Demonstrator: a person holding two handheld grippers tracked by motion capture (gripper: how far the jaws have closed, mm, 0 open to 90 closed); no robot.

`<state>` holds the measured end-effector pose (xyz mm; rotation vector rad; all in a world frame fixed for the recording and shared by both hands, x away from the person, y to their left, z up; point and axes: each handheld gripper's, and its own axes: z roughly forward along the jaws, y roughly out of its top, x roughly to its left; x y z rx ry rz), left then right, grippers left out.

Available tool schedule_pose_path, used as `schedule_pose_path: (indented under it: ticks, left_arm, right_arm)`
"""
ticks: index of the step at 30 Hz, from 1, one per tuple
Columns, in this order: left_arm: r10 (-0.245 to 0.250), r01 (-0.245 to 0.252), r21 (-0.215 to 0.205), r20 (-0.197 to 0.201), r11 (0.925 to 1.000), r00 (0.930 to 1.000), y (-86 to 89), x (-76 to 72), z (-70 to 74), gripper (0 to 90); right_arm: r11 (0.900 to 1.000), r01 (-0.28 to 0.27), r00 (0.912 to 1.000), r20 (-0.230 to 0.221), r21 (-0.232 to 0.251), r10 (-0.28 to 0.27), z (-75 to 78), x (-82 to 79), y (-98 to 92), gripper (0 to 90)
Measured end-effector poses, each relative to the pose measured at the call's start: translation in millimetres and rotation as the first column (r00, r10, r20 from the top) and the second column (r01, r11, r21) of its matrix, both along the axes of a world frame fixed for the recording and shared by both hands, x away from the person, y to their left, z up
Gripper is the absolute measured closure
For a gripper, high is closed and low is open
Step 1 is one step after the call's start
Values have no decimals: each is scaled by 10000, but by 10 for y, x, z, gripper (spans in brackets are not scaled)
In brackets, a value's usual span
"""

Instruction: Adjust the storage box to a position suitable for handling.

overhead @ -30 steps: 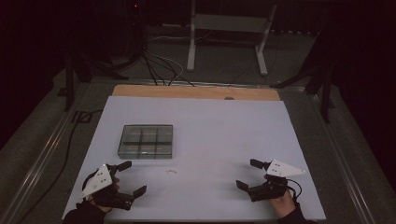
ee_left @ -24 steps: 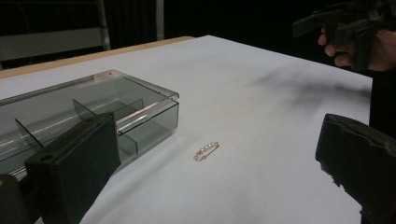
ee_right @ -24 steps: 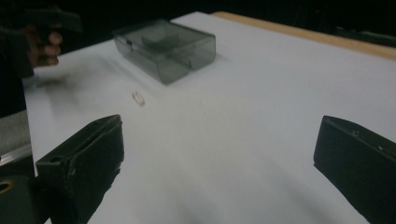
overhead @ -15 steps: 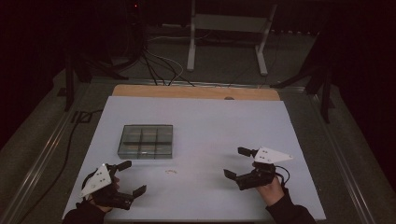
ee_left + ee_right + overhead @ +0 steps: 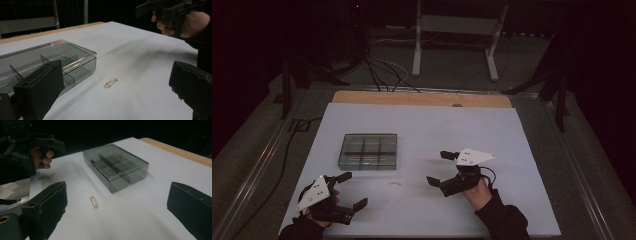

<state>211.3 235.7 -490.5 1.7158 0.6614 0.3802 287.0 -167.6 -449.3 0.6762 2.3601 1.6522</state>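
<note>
- Right gripper [image 5: 439, 168] is hovering over the tabletop [image 5: 522, 145] right of centre, toward the near edge, jaws spread wide, nothing between them.
- It is pointing left at the small gold pin [image 5: 395, 184]; in the right gripper view the pin [image 5: 94, 201] is lying on the bare sheet between the two black jaws, farther out, not touching either.
- Left gripper [image 5: 352, 190] is sitting by the near-left corner, jaws also wide apart and gripping nothing.
- In the left gripper view the pin [image 5: 110, 82] is showing between its jaws too, out ahead of them, with the right gripper [image 5: 160, 8] hanging above the sheet at top right.
- Pin is lying flat near the near edge, roughly mid-width, between the two grippers and well apart from both.
- Smoked clear compartment box [image 5: 368, 151] is standing left of centre, lid down, dividers showing through it; the pin is near its near-right corner, not touching.
- In the right gripper view the box [image 5: 116, 166] is sitting beyond the pin; the left gripper [image 5: 53, 143] is showing at top left with a hand [image 5: 41, 157] wrapped around its grip.
- Wooden strip [image 5: 422, 98] is running along the far edge of the white sheet.
</note>
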Motion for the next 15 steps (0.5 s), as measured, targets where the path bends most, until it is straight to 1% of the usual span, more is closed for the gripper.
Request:
schedule_pose_path:
  ticks: [3, 4, 8, 9, 11, 13, 14, 15]
  left_arm:
    - [48, -47, -45, 25, 10000, 10000, 7, -2, 5, 6]
    - [81, -81, -40, 27, 10000, 10000, 10, -3, 8, 6]
    - [96, -95, -122, 90, 9999, 9999, 14, -9, 18, 6]
    - [98, -96, -119, 97, 9999, 9999, 13, -10, 18, 6]
    - [104, -102, -109, 106, 9999, 9999, 13, -10, 18, 6]
    - [90, -88, -117, 100, 9999, 9999, 14, -10, 16, 6]
    - [90, -88, -117, 100, 9999, 9999, 14, -10, 16, 6]
    - [96, -95, -125, 104, 9999, 9999, 15, -11, 20, 6]
  right_arm:
    - [9998, -199, 9998, -32, 18, 199, 1, 23, 83, 27]
    - [9993, -361, 9993, -63, -34, 361, -3, 39, 159, 27]
    - [9974, -703, 9973, -219, -144, 700, -45, 83, 353, 28]
    - [9971, -730, 9971, -240, -196, 726, -58, 89, 388, 27]
    - [9959, -868, 9954, -435, -267, 856, -96, 105, 475, 27]
    - [9935, -1039, 9930, -613, -471, 1010, -138, 122, 558, 27]
    - [9935, -1039, 9930, -613, -471, 1010, -138, 122, 558, 27]
    - [9926, -1077, 9925, -635, -566, 1041, -159, 126, 597, 31]
